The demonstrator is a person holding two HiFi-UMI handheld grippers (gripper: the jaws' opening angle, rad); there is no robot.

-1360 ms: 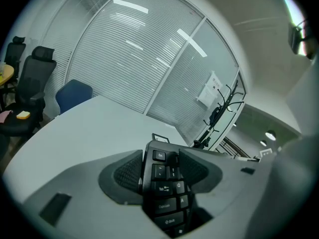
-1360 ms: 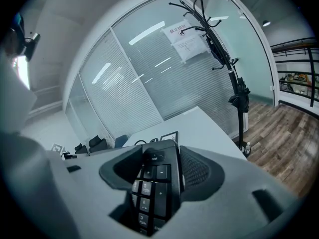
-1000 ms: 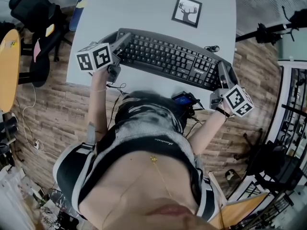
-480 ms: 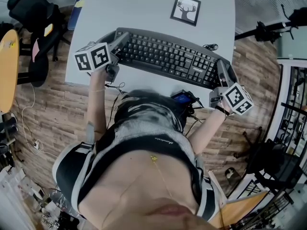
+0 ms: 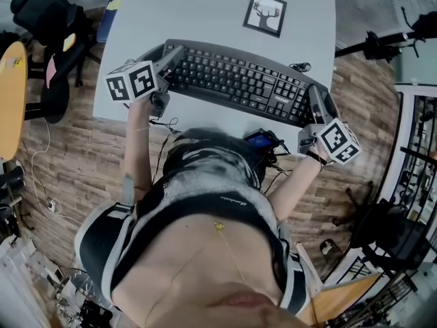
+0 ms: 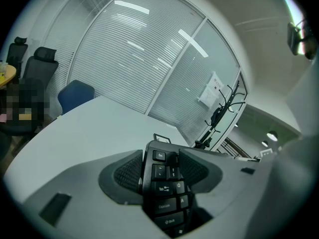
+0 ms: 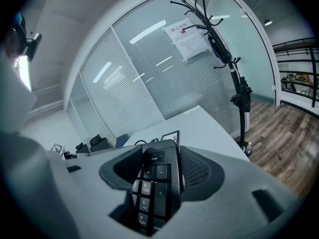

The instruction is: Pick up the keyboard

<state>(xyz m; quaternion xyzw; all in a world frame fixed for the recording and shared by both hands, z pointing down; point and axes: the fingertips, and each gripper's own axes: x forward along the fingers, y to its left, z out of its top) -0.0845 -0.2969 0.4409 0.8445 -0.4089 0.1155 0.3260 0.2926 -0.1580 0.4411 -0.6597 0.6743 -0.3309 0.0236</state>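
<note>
From the head view we see the keyboard (image 5: 235, 80) lying across the grey table (image 5: 191, 12), with wood floor (image 5: 61, 162) around. Left gripper (image 6: 160, 166) view: jaws clamp its Esc end, blinds (image 6: 124, 59) behind. Right gripper (image 7: 157, 168) view: jaws clamp its numpad end, coat stand (image 7: 242, 96) beyond.

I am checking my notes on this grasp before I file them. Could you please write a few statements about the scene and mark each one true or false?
1. The left tongs are shut on the keyboard at its Esc end. True.
2. The right tongs hang open above the keys. False: they are shut on the keyboard's number-pad end.
3. A framed picture lies on the table beyond the keyboard. True.
4. The keyboard is white. False: it is black.
</note>
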